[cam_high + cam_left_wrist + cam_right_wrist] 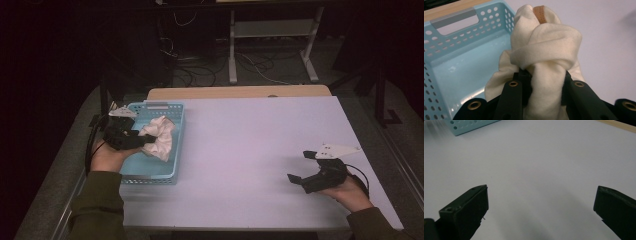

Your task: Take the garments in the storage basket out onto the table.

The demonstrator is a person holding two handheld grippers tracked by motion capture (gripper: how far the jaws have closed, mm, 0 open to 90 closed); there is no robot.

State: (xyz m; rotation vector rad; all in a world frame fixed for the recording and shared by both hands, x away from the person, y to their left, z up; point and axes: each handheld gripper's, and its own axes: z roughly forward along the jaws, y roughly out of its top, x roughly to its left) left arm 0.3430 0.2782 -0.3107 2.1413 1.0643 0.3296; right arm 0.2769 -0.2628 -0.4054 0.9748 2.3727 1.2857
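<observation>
Right now my left gripper clamps the bunched cream cloth over the blue basket, at nine o'clock on the white table. My right gripper, at four o'clock, gapes wide, holding nothing.

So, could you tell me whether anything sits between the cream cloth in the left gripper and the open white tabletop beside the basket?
Only the blue basket's side wall. The left gripper is shut on the cream cloth, which hangs over the basket's inside. Beyond that wall the white table lies bare up to the open right gripper.
</observation>
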